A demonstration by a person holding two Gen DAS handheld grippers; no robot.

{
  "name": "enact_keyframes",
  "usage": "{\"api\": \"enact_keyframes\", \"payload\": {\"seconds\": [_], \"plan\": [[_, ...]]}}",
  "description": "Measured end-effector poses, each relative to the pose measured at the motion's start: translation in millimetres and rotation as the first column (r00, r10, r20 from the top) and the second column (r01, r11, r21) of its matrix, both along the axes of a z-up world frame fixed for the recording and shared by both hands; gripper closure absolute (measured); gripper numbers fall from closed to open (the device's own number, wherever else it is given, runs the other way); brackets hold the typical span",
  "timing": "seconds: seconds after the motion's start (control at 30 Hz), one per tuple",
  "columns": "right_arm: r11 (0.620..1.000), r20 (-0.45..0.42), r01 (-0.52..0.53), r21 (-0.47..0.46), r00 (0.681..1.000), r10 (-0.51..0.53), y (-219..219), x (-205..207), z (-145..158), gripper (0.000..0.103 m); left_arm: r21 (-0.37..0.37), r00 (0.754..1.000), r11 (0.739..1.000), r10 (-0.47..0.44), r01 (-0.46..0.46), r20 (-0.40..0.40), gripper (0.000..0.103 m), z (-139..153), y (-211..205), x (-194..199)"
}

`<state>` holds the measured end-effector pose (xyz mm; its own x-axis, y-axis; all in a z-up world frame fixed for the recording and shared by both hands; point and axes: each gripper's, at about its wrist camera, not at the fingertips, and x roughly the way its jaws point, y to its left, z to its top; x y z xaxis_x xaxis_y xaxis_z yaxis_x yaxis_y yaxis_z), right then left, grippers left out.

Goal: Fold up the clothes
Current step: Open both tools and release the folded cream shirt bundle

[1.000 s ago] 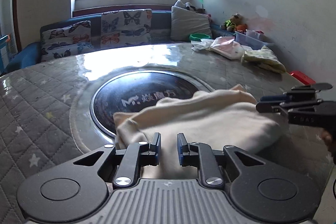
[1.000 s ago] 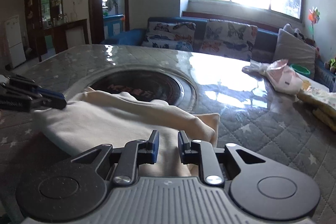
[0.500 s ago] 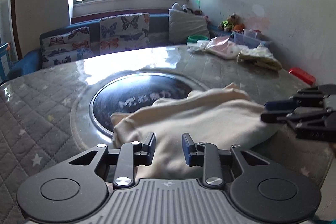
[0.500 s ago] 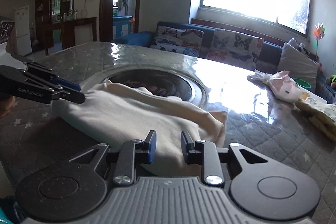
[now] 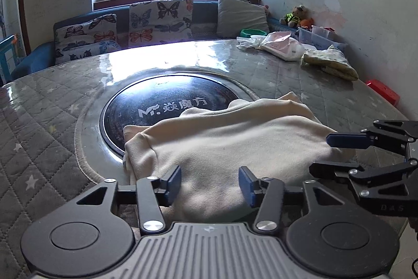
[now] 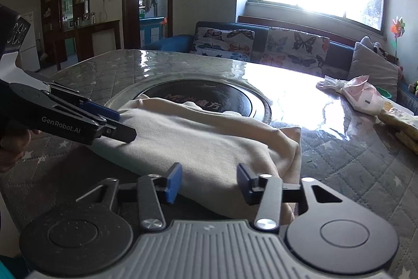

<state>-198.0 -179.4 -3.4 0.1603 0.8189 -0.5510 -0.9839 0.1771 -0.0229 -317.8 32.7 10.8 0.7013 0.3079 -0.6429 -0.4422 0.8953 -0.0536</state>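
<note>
the cream garment (image 5: 235, 143) lies folded over the black disc's (image 5: 162, 101) near rim, both the left gripper (image 5: 210, 182) and right gripper (image 6: 207, 182) opening off it with cloth loose between their jaws, so this fold looks done.

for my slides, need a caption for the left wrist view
Left gripper opening over a folded cream garment on the quilted table.

Cream garment (image 5: 235, 143), folded, lying on table
</note>
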Motion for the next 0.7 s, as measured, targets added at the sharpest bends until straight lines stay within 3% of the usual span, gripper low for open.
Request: {"api": "enact_keyframes", "payload": {"seconds": [0.17,0.37,0.53,0.7], "plan": [[1.000,-0.009,0.020,0.021,1.000,-0.019,-4.2,-3.8,3.9,0.040,0.009,1.000,1.000,0.017,-0.017,0.014,0.033,5.2,-6.5,-3.1],[0.998,-0.007,0.045,0.053,0.999,-0.045,-10.1,-7.9,11.1,0.022,0.030,0.999,0.999,0.031,-0.032,0.031,0.015,12.6,-14.9,-5.8],[0.996,-0.006,0.056,0.071,0.998,-0.056,-15.3,-10.3,16.2,0.012,0.039,0.998,0.998,0.048,-0.049,0.043,0.004,17.6,-20.3,-8.0],[0.994,-0.002,0.077,0.077,0.997,-0.077,-18.3,-9.7,18.3,0.004,0.044,0.997,0.997,0.069,-0.070,0.037,0.000,19.1,-26.1,-8.7]]}}
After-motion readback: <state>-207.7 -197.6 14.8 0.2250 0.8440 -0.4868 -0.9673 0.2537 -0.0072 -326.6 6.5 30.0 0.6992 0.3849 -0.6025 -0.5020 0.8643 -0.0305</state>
